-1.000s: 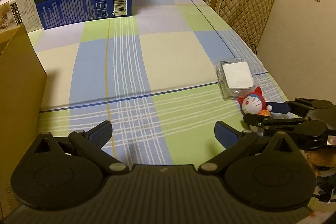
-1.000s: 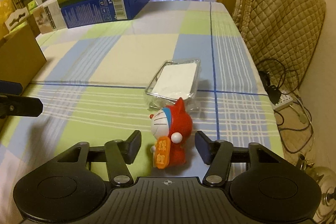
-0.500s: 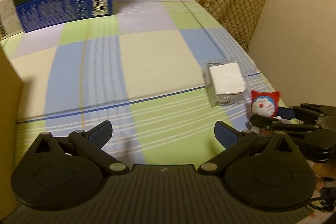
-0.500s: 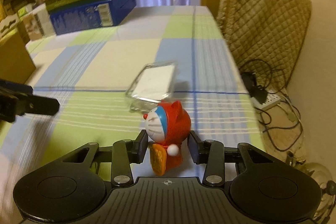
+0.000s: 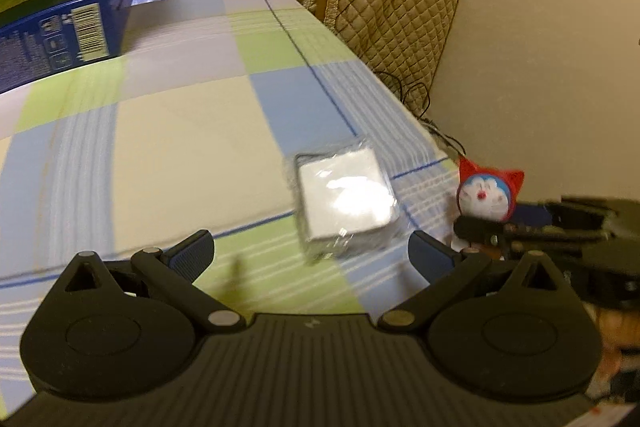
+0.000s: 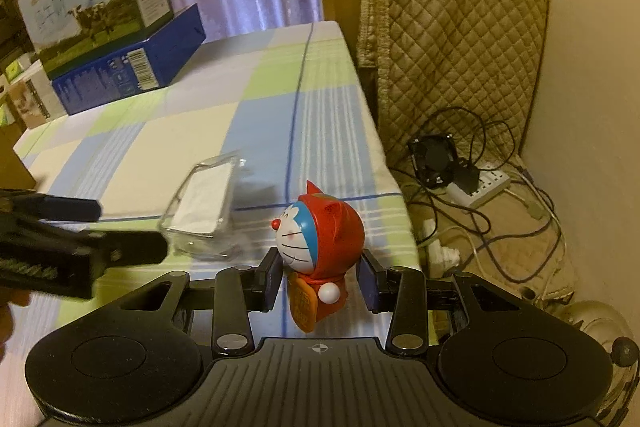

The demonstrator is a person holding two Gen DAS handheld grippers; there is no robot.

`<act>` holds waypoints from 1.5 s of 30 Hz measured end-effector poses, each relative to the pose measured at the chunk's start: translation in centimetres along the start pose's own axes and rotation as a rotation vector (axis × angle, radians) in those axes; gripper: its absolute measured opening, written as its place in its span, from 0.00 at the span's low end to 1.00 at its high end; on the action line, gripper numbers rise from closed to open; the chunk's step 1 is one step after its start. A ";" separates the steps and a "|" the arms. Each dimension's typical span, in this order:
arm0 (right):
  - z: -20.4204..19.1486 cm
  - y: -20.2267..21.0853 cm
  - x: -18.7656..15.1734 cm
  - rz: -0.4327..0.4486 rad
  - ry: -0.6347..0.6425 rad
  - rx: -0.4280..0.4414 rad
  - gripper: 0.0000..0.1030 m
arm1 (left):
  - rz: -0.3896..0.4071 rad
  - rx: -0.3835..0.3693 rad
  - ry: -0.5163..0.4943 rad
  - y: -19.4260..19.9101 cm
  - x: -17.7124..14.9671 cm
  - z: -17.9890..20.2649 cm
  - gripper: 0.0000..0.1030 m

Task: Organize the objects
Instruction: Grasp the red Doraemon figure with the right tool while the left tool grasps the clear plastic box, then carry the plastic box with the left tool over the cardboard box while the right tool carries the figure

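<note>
With our right gripper clamped on the cat figurine, our left gripper gapes just short of the clear case, straight ahead, its long axis running away from us.

The left wrist view is taken low over the table, facing its far end. The right wrist view is taken close behind the toy, near the right edge. Toy, clear case and boxes are shared.
</note>
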State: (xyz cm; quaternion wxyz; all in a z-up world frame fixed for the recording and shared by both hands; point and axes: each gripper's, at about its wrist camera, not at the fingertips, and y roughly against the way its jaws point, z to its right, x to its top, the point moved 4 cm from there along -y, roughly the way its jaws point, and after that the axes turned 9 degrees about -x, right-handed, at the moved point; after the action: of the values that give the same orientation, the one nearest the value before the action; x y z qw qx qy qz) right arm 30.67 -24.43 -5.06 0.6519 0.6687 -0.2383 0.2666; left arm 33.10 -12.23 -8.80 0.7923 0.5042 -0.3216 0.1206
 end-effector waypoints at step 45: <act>-10.7 15.9 -0.9 0.081 0.053 0.170 0.36 | 0.037 0.090 0.104 20.7 -7.6 -0.9 0.55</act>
State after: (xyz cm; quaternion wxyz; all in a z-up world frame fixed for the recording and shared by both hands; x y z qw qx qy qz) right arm 18.98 -14.36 6.27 0.5874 0.7042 -0.2242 0.3299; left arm 17.00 -0.84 1.11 0.7821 0.5264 -0.2835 0.1758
